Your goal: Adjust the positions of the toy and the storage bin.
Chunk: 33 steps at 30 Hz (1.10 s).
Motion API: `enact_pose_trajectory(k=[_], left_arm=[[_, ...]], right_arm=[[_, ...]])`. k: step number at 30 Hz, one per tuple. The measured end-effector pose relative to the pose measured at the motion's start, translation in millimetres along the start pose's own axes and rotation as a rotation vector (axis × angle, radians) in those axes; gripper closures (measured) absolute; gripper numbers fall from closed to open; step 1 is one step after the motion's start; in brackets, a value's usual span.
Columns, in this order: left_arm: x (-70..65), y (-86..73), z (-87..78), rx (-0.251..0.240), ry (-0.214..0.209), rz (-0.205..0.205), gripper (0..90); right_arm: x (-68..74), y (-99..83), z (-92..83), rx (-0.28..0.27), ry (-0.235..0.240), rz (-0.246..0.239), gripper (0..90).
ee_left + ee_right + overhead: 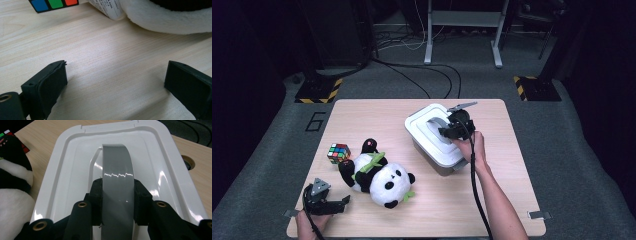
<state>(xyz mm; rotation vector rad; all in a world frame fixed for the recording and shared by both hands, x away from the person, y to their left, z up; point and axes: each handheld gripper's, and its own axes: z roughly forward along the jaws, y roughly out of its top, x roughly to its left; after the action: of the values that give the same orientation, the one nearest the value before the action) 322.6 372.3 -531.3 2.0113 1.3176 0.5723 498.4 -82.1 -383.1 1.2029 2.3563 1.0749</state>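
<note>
Both right tongs [117,202] pads clamp the grey handle [117,170], hiding its near end.

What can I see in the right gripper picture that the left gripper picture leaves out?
Right gripper view: the right gripper clamped on the grey handle of the white box lid.
Left gripper view: the left gripper, jaws wide apart over bare table, nothing between them.
Both: the plush panda and the colour cube.
</note>
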Motion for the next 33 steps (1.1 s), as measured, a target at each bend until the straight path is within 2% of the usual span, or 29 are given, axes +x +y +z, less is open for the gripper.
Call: enact_pose_trajectory(k=[11, 17, 20, 22, 23, 24, 33], left_arm=[[-0.1, 0.3, 1.3, -0.005, 0.0, -0.003, 3.3], [0.1, 0.6, 1.1, 0.003, -0.003, -0.003, 3.2], [0.0, 0.9, 1.3, 0.003, 0.0, -0.005, 3.1], [0.0, 0.9, 1.1, 0.006, 0.0, -0.005, 3.1], [0.3, 1.3, 0.8, 0.01, -0.001, -0.003, 3.1], [0.3, 1.3, 0.8, 0.01, -0.001, -0.003, 3.1], [0.2, 1.3, 0.8, 0.01, -0.002, -0.005, 3.1]], right_arm=[[10.9, -5.7, -3.1, -0.002, 0.044, -0.006, 66.4], [20.6, -3.8, 1.0, -0.002, 0.069, -0.011, 66.5], [24.6, -2.6, 4.6, -0.008, 0.089, 0.004, 66.5], [26.1, -2.1, 5.0, -0.005, 0.09, 0.008, 66.5], [27.5, -1.7, 6.2, -0.007, 0.093, -0.005, 66.5], [29.5, -1.2, 6.5, -0.003, 0.097, 0.011, 66.5], [36.3, 1.4, 10.8, 0.001, 0.106, 0.013, 66.5]])
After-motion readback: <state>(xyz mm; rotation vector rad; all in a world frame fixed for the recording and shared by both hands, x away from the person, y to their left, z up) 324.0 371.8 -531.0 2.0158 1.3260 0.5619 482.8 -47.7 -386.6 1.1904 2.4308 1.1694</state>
